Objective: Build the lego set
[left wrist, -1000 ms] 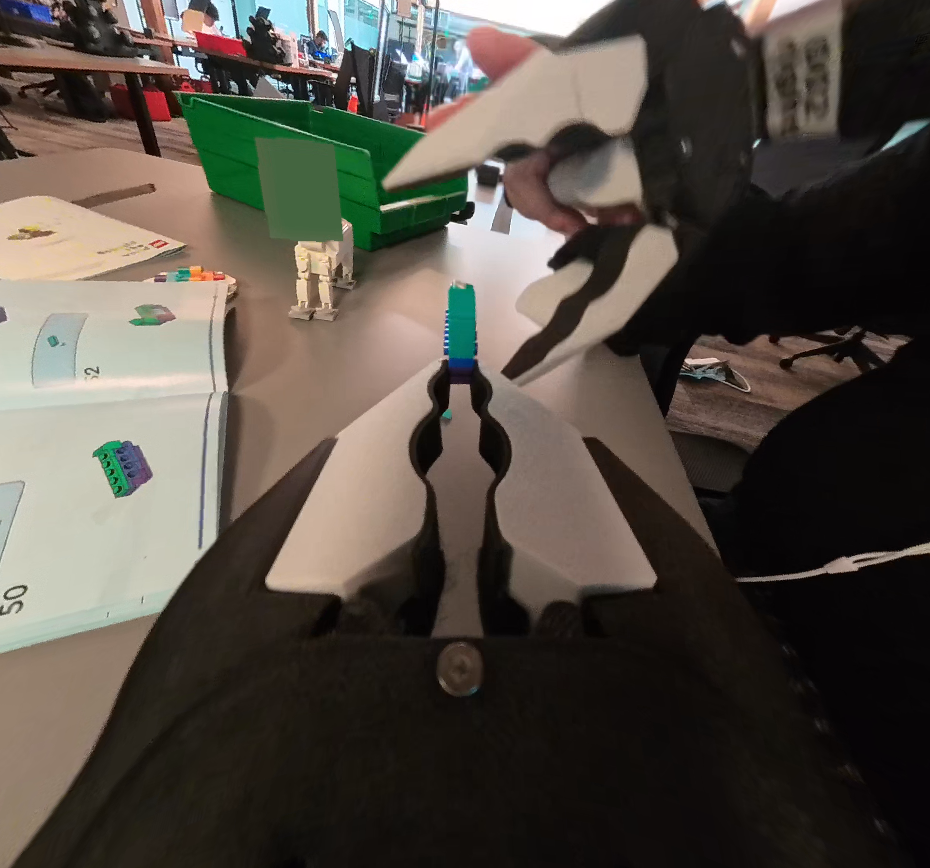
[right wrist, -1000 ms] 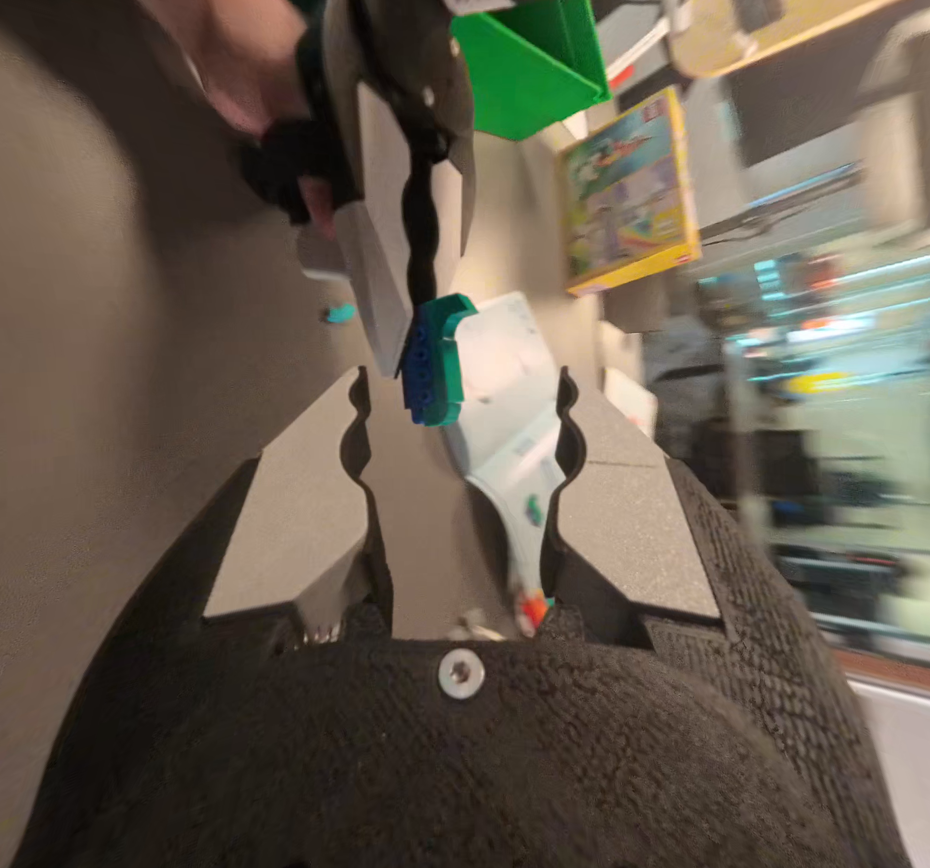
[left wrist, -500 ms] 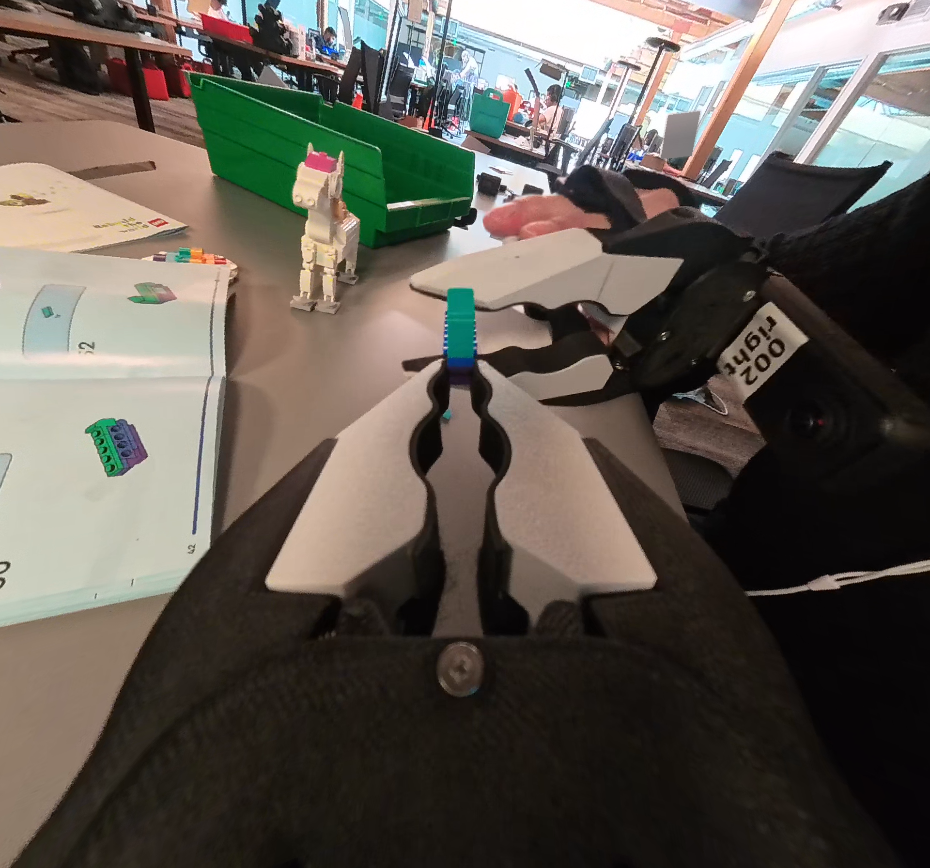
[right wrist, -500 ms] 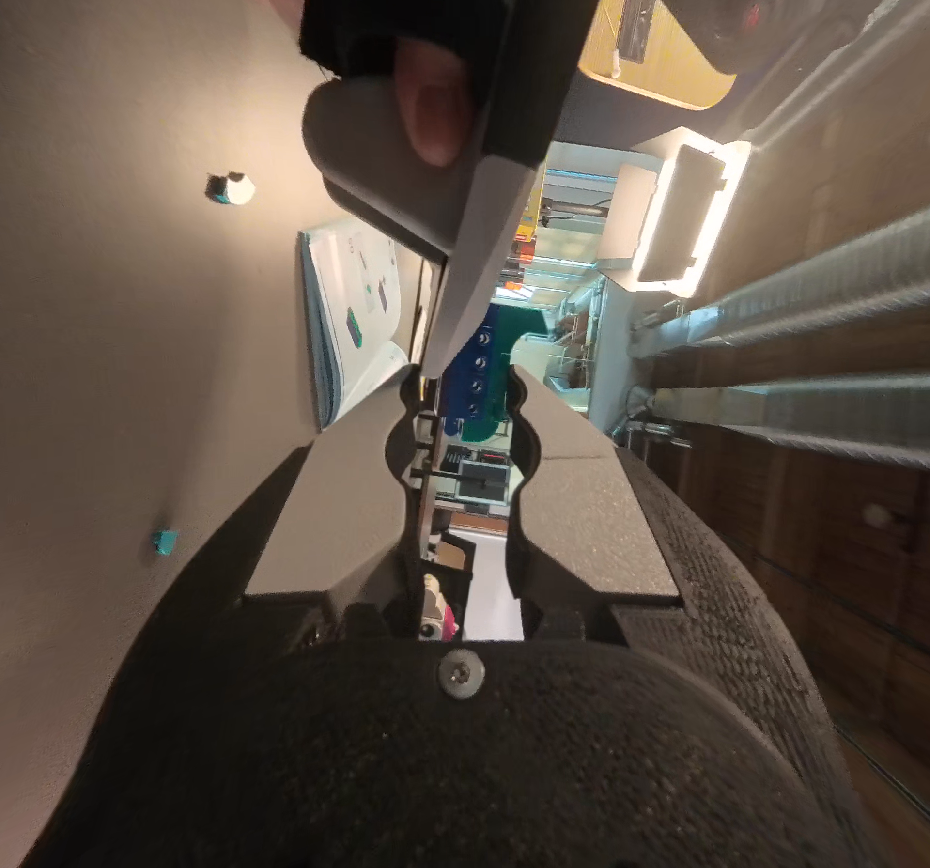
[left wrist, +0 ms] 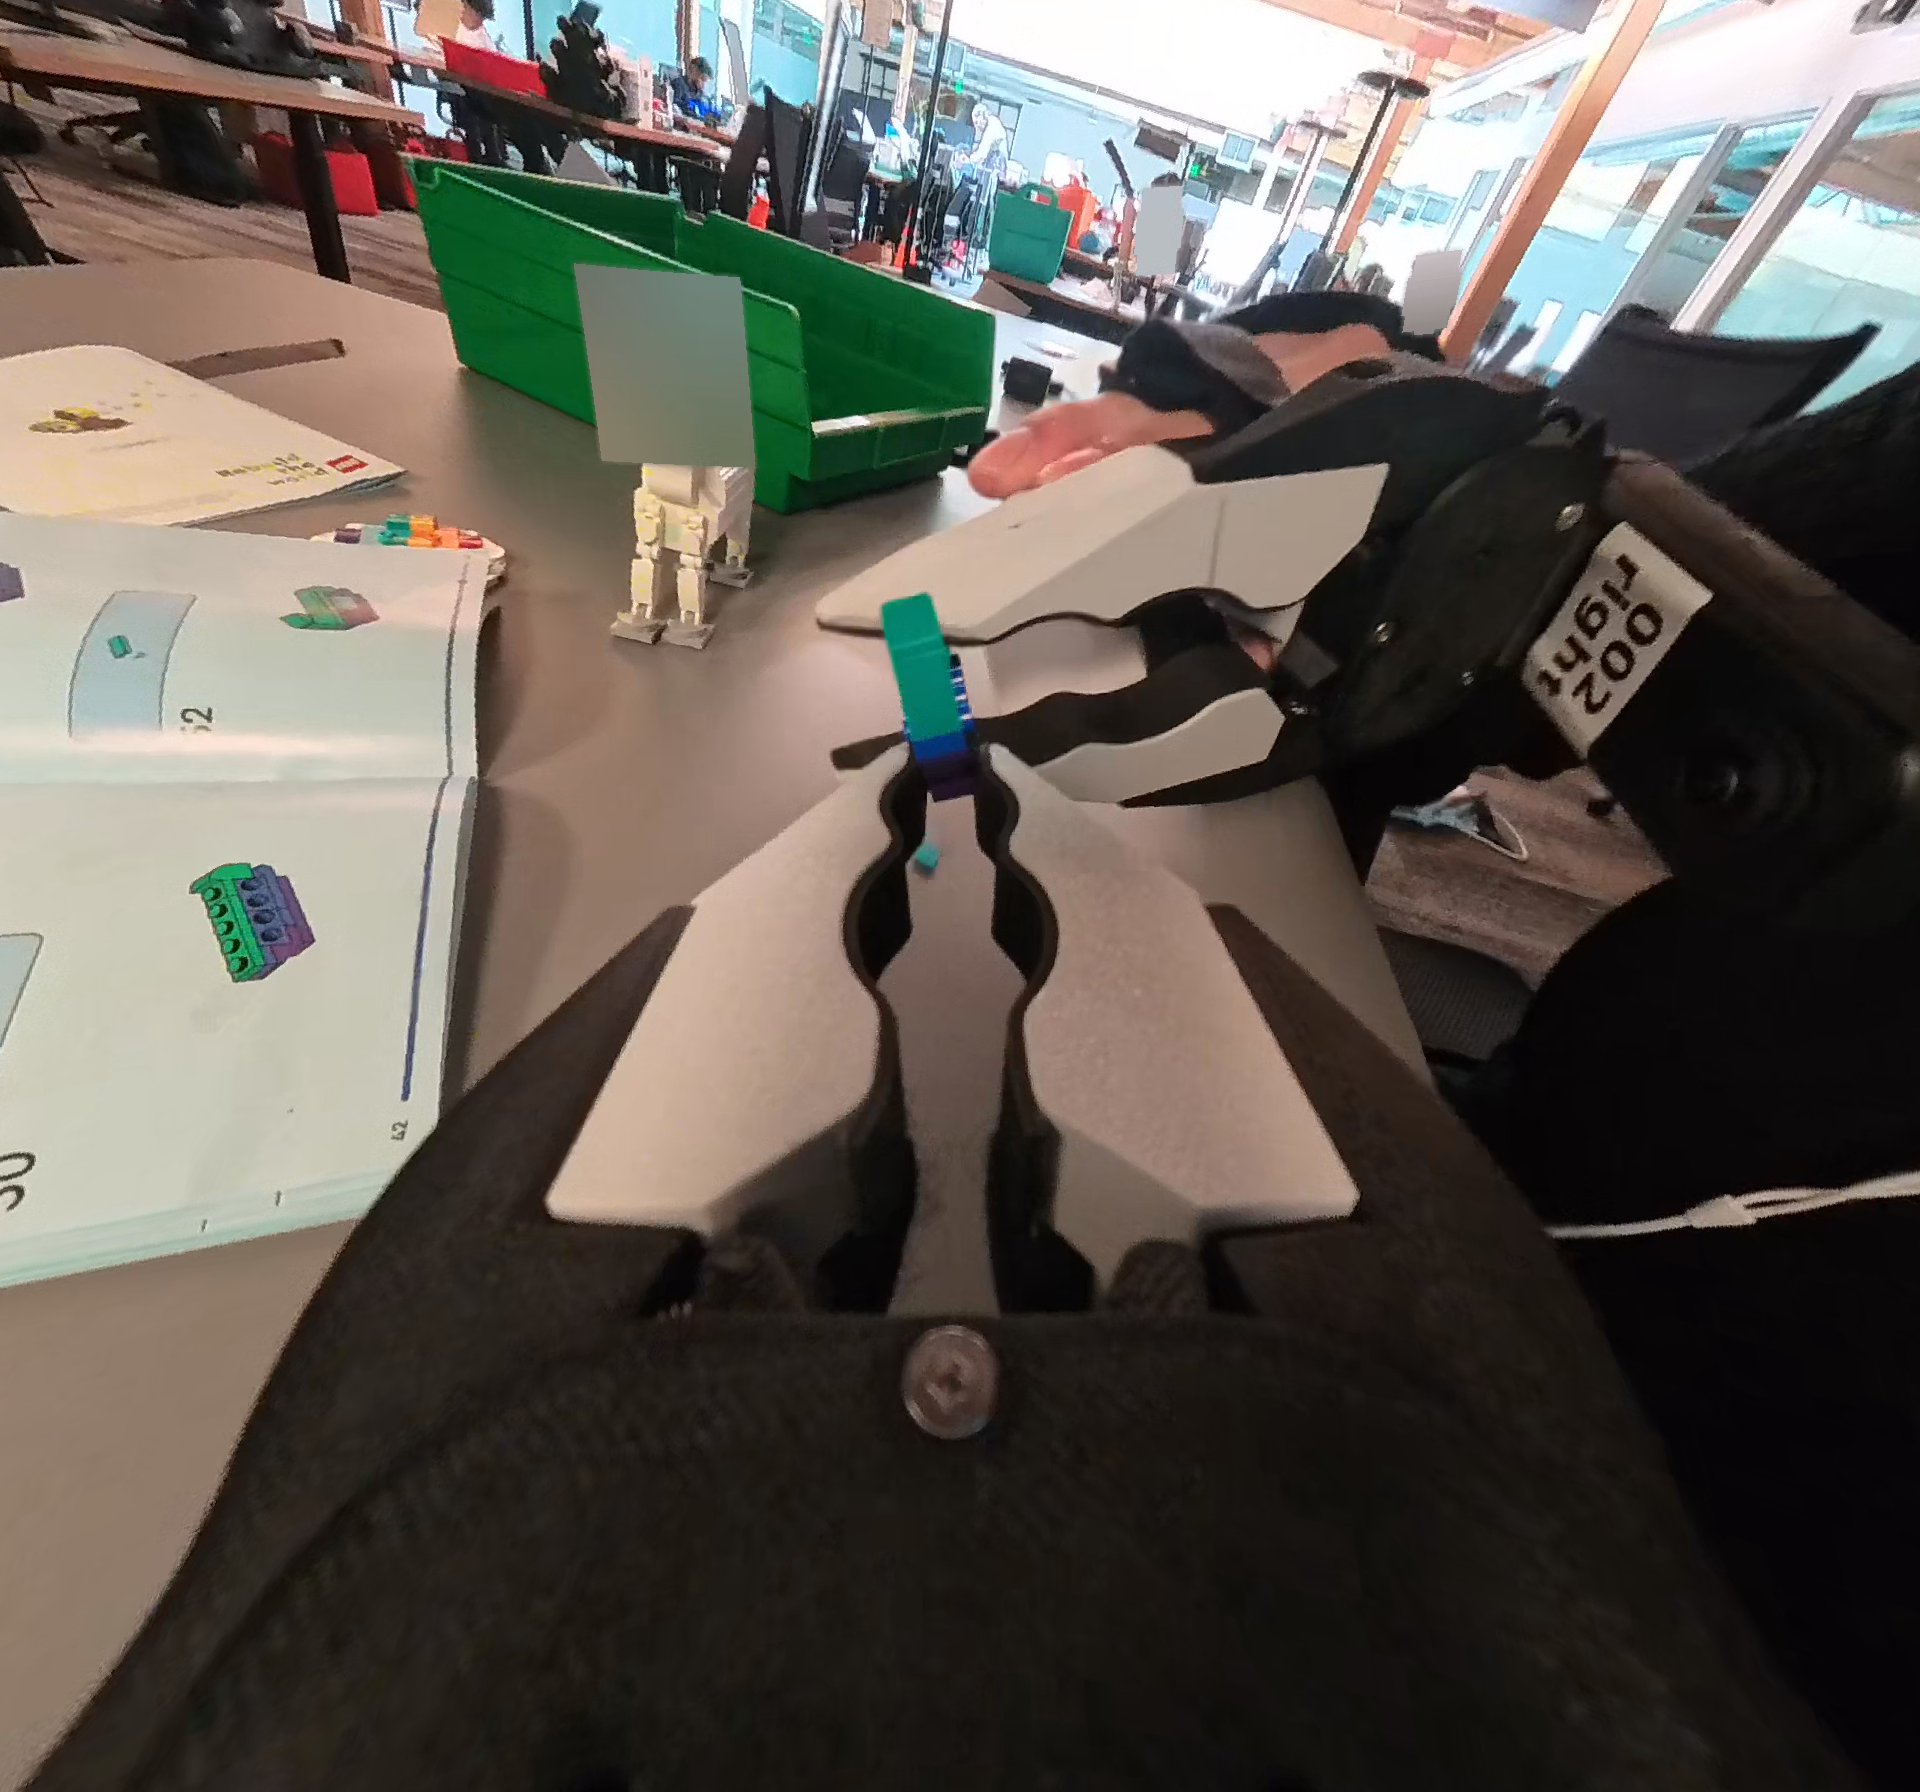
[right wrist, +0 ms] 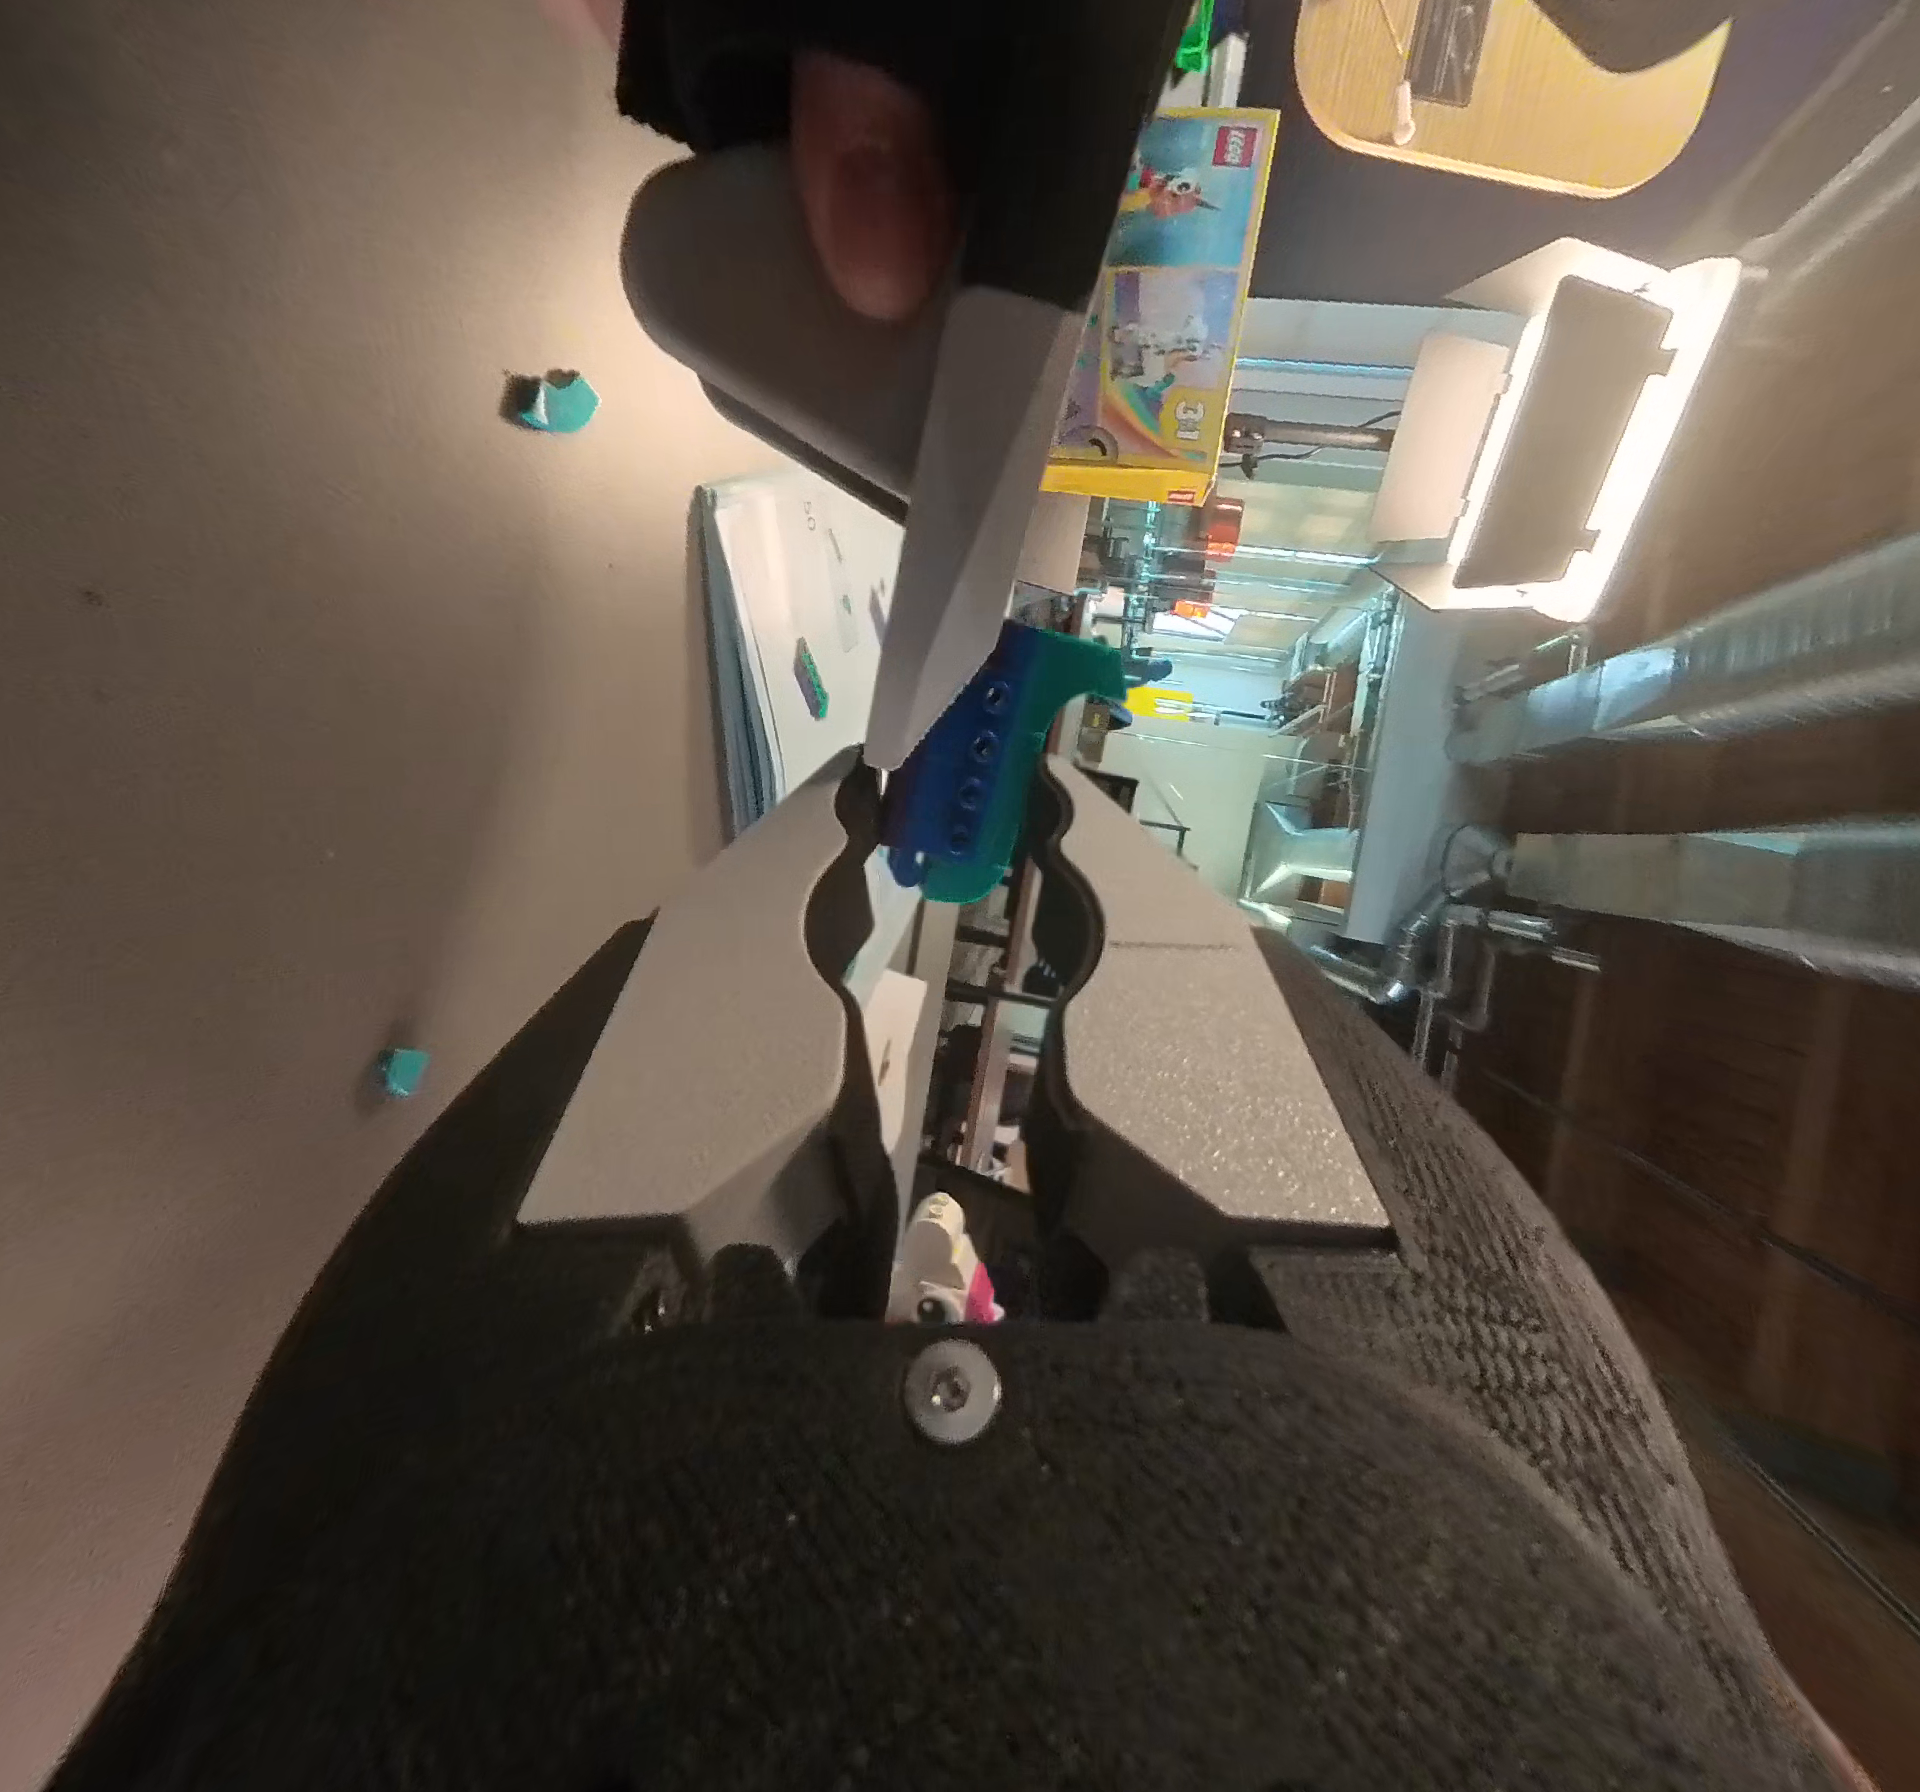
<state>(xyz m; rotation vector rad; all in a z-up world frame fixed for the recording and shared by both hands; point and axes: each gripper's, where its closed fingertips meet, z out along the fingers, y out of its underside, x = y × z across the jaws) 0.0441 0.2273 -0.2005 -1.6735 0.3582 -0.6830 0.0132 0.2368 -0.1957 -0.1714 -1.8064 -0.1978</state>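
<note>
My left gripper [left wrist: 940, 786] is shut on the purple base of a small brick assembly [left wrist: 920, 672], purple, blue and teal, which stands up from its tips above the grey table [left wrist: 582, 734]. My right gripper [left wrist: 831, 688] comes in from the right, turned on its side, with one finger above the assembly and one below. In the right wrist view my right gripper [right wrist: 951, 776] has its fingertips closed against both sides of the assembly [right wrist: 977, 786], beside a finger of the left gripper [right wrist: 966, 537].
An open instruction booklet [left wrist: 208, 807] lies left, a second booklet [left wrist: 156, 433] behind it. A white brick animal [left wrist: 675, 547] stands before a green bin [left wrist: 727, 329]. Small coloured bricks [left wrist: 416, 534] lie nearby. Loose teal pieces [right wrist: 551, 402] [right wrist: 400, 1072] lie on the table. A yellow set box [right wrist: 1153, 288] stands beyond. Only a small space, under 4 cm, lies between the two pairs of fingers. Left tips and right tips are each some 20 centimetres from the white brick animal [left wrist: 675, 547].
My right gripper swung down from the upper right, turned on its side and narrowed its jaws around the assembly. The left gripper stayed put, and the assembly now leans a little.
</note>
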